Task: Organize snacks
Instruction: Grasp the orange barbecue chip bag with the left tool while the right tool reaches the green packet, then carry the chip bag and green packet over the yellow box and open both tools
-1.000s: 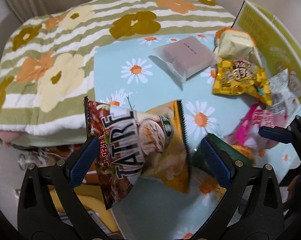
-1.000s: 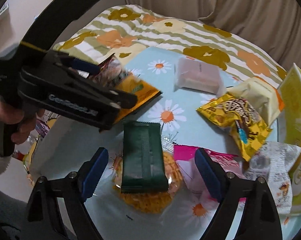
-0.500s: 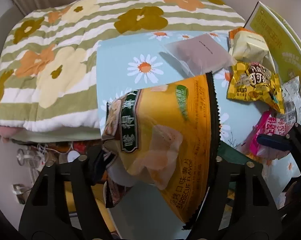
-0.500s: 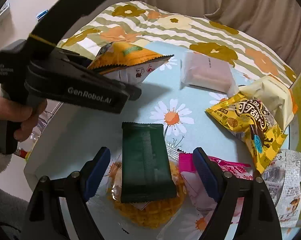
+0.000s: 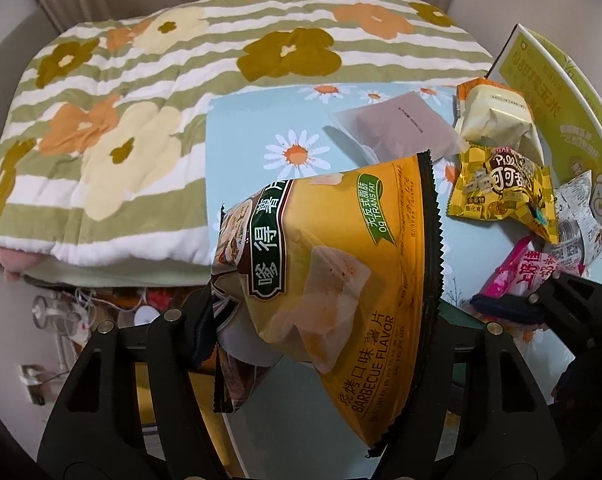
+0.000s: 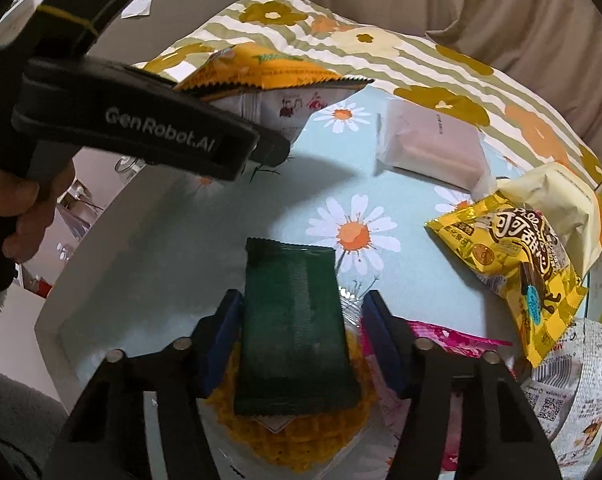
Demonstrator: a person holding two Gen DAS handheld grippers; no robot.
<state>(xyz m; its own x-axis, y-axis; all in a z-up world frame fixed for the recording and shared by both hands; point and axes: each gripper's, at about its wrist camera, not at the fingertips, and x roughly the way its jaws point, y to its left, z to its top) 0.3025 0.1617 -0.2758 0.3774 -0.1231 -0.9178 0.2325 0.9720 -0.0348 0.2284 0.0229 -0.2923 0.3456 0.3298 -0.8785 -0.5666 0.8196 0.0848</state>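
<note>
Clamping the barbecue chip bag (image 5: 337, 268) in your left gripper (image 5: 317, 320), you hold it lifted above the worktop's (image 6: 205, 240) near-left edge. Your right gripper (image 6: 297, 336) has its fingers apart, straddling the dark green packet (image 6: 293, 328) on the waffle snack (image 6: 293, 436). Bare cloth lies far-left; the yellow cocoa bag (image 6: 513, 256) crowds the right
</note>
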